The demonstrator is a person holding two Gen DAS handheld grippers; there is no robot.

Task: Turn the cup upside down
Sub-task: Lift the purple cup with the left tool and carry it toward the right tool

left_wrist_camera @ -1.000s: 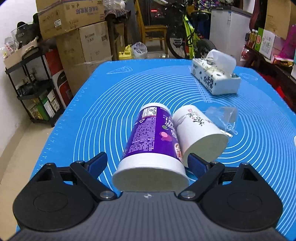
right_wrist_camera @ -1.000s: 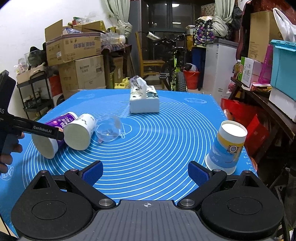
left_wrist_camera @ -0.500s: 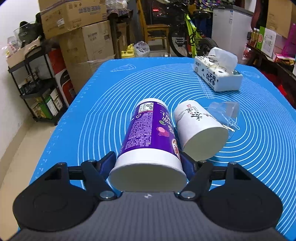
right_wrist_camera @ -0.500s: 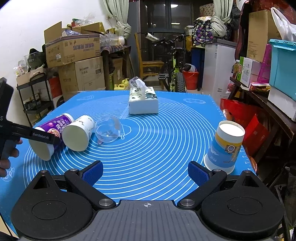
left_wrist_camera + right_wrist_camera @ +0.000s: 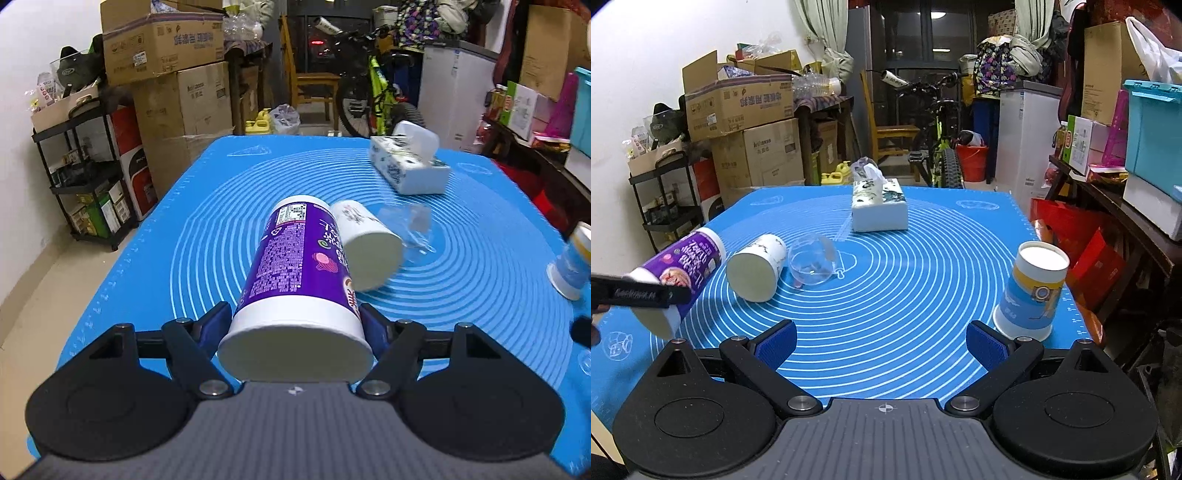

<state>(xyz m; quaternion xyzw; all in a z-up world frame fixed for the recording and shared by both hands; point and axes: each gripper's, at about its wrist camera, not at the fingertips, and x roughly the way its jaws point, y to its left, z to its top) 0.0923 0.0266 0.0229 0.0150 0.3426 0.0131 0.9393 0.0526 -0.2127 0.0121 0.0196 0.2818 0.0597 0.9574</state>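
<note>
My left gripper (image 5: 294, 325) is shut on the purple cup (image 5: 295, 266) near its white wide end and holds it tilted above the blue mat (image 5: 480, 280). In the right wrist view the purple cup (image 5: 683, 269) hangs at the far left in the left gripper (image 5: 639, 295). A white cup (image 5: 365, 247) lies on its side beside it; it also shows in the right wrist view (image 5: 755, 271). A clear glass cup (image 5: 812, 264) lies on its side next to it. My right gripper (image 5: 882, 339) is open and empty near the mat's front edge.
A blue-and-yellow cup (image 5: 1032, 291) stands upside down at the mat's right side. A tissue box (image 5: 879, 206) sits at the back of the blue mat (image 5: 923, 295). Boxes, a shelf and a bicycle stand beyond the table.
My left gripper closed on the purple cup and lifted it off the mat, tilting its far end up. The right gripper stayed nearly still.
</note>
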